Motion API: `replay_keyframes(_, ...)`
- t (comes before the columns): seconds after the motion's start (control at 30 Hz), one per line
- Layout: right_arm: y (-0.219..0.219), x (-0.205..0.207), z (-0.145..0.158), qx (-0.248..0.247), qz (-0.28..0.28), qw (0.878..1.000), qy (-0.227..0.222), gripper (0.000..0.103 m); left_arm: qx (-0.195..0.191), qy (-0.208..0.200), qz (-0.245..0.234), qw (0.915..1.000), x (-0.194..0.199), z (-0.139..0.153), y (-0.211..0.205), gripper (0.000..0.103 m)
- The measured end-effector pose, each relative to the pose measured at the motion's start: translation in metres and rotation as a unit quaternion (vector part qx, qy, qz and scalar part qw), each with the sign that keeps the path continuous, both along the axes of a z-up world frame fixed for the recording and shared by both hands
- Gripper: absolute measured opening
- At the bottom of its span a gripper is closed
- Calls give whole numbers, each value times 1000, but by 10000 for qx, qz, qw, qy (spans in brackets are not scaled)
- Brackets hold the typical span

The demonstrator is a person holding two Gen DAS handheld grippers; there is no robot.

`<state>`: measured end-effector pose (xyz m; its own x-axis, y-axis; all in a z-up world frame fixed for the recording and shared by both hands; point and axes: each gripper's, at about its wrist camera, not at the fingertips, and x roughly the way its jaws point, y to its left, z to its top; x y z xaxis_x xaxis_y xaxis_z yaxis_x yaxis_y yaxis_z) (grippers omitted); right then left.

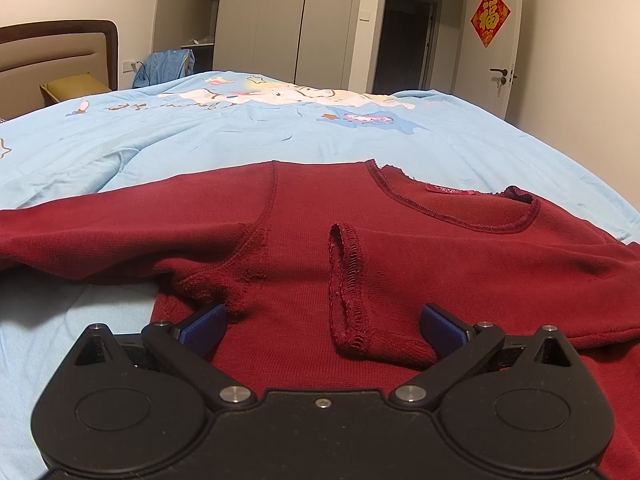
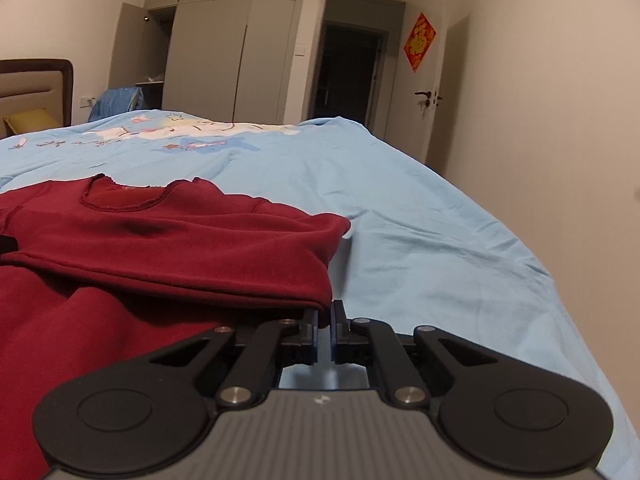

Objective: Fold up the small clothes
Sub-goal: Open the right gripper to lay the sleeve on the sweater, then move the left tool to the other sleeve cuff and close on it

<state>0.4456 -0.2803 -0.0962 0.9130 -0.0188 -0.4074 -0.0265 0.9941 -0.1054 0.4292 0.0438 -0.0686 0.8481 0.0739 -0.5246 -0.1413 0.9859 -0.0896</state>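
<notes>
A dark red long-sleeved shirt [image 1: 304, 216] lies flat on the light blue bed sheet [image 1: 240, 132], neckline away from me. One sleeve is folded across the chest, and its stitched cuff [image 1: 346, 280] lies between the blue pads of my left gripper [image 1: 324, 326], which is open just above the cloth. In the right wrist view the shirt [image 2: 168, 240] fills the left side, with its folded sleeve edge [image 2: 224, 288] running to my right gripper [image 2: 325, 322]. That gripper's fingers are shut on the fold's corner at the shirt's right side.
The bed sheet [image 2: 440, 240] stretches wide to the right and far side, with a cartoon print [image 1: 280, 96] near the far edge. A headboard [image 1: 60, 52] stands at the left. Wardrobe doors [image 1: 260, 20] and a dark doorway [image 1: 404, 40] lie beyond.
</notes>
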Motion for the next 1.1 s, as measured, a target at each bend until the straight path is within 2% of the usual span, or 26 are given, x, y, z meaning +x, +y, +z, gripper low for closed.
replay_keyframes(0.23,-2,3,-2,120,128,9996,210,7,-17,-12,2,10000,1,-1,0,102)
replay_keyframes(0.3,-2,-2,1,175,176,9994,230,11,-16,-15,2,10000,1,-1,0,102)
replay_keyframes(0.43,1,-22,11,121,315,9992,217,46,-118,4,-17,9999,0,3,2,102)
replay_keyframes(0.5,2,-37,20,150,468,9986,174,58,-287,62,-69,9995,-7,11,7,102)
replay_keyframes(0.57,3,-51,30,264,666,9973,152,83,-519,22,9,9986,-23,19,13,102)
replay_keyframes(0.63,8,-64,36,404,885,9952,127,92,-759,-40,120,9970,-45,25,21,102)
replay_keyframes(0.73,24,-81,43,523,1240,9908,135,96,-1114,-181,424,9927,-83,31,46,102)
replay_keyframes(0.83,47,-95,43,638,1594,9851,93,103,-1299,-224,928,9869,-112,36,80,102)
replay_keyframes(0.97,82,-107,36,632,2076,9761,133,103,-1341,-282,1561,9782,-140,44,132,103)
replay_keyframes(1.1,110,-113,21,358,2312,9721,192,103,-1364,-453,2043,9683,-160,47,183,103)
